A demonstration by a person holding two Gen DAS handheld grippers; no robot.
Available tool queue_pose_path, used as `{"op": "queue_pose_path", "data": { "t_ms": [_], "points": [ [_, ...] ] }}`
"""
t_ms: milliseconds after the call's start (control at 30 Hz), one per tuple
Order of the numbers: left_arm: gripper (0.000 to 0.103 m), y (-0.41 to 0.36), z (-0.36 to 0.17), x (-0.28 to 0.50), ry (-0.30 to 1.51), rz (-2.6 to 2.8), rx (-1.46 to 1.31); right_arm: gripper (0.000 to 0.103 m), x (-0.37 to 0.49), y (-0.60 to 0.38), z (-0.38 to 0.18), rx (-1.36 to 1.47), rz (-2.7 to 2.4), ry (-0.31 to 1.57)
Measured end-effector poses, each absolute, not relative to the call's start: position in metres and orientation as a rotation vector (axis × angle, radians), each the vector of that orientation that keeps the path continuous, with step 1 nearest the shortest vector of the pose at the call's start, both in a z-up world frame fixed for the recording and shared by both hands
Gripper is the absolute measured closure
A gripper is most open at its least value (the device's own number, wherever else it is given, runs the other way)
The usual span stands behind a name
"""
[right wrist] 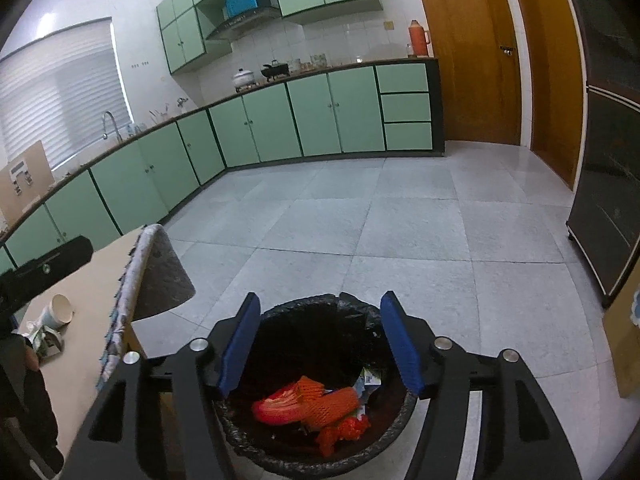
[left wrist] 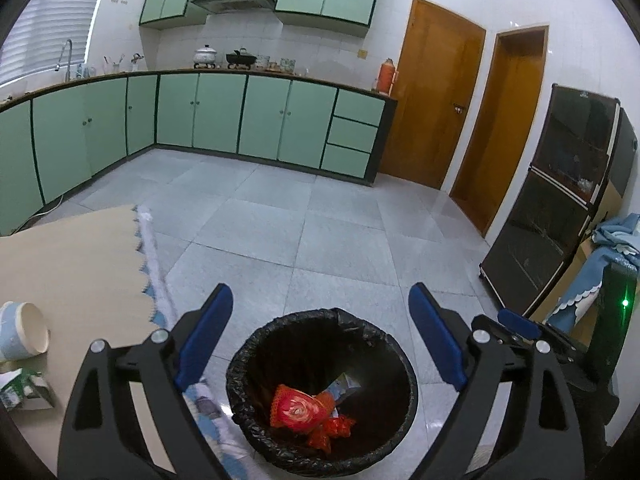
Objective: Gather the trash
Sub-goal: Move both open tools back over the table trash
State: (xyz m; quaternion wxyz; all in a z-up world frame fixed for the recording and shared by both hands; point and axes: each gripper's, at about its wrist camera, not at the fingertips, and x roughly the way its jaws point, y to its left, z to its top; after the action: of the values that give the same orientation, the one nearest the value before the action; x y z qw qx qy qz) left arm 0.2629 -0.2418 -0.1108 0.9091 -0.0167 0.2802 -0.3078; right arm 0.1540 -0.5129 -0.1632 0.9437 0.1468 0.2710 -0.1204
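Left wrist view: the left hand-held gripper [left wrist: 320, 332] hangs spread wide and empty above the black-lined trash bin [left wrist: 322, 394], where a red wrapper [left wrist: 298, 406] lies. A paper cup [left wrist: 24, 336] lies tipped on the worktop [left wrist: 72, 264], far left.

Right wrist view: the right hand-held gripper [right wrist: 320, 344], likewise released, frames the bin [right wrist: 316, 392] with orange foam netting [right wrist: 332, 402] inside.

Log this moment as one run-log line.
left hand-held gripper open, empty | right hand-held gripper open, empty | trash bin holds red wrappers | cup on table

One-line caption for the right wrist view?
Open right tool above black-lined round trash bin holding red wrappers and orange foam netting.
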Motion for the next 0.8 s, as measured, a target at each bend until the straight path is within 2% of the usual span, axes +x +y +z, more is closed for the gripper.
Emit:
{"op": "queue_pose_path", "data": {
  "t_ms": [200, 367, 433, 600, 667, 800],
  "points": [
    [0.016, -0.194, -0.101, 0.253, 0.561, -0.573, -0.063, 0.037, 0.148, -0.496, -0.156, 0.294, -0.207, 0.539],
    [0.015, -0.129, -0.101, 0.230, 0.527, -0.439, -0.046, 0.029, 0.154, -0.463, -0.147, 0.291, -0.141, 0.518],
    [0.015, -0.101, -0.102, 0.224, 0.523, -0.383, -0.042, 0.028, 0.161, -0.438, -0.144, 0.292, -0.096, 0.508],
    [0.014, -0.018, -0.108, 0.206, 0.510, -0.200, -0.014, 0.020, 0.188, -0.373, -0.141, 0.250, 0.023, 0.514],
    [0.014, 0.015, -0.110, 0.203, 0.511, -0.129, -0.010, 0.013, 0.201, -0.339, -0.143, 0.218, 0.072, 0.528],
    [0.013, 0.066, -0.109, 0.201, 0.514, -0.018, -0.015, 0.009, 0.221, -0.282, -0.144, 0.171, 0.155, 0.545]
  ]
}}
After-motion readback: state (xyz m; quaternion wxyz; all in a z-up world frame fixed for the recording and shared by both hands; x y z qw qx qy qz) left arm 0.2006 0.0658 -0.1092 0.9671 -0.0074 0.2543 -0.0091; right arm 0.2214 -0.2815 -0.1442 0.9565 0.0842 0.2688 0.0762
